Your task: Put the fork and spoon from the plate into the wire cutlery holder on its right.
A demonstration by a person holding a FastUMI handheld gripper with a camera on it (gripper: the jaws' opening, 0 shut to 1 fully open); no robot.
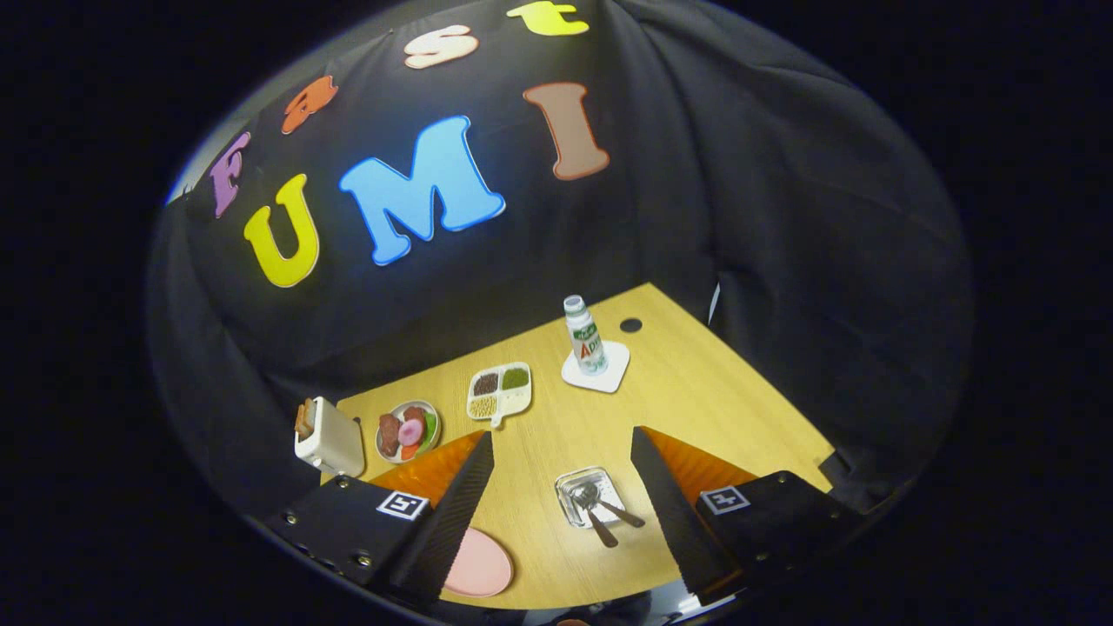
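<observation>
Between the spread, empty fingers (561,513), the wire cutlery holder (589,496) already carries both fork and spoon (600,513), handles leaning out. Near the bench's front edge, the pink plate (478,563) lies bare, so the task looks finished.

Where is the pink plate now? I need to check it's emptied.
In the gripper view, the round pink plate lies on the wooden table, partly behind the open tongs' left finger.
</observation>
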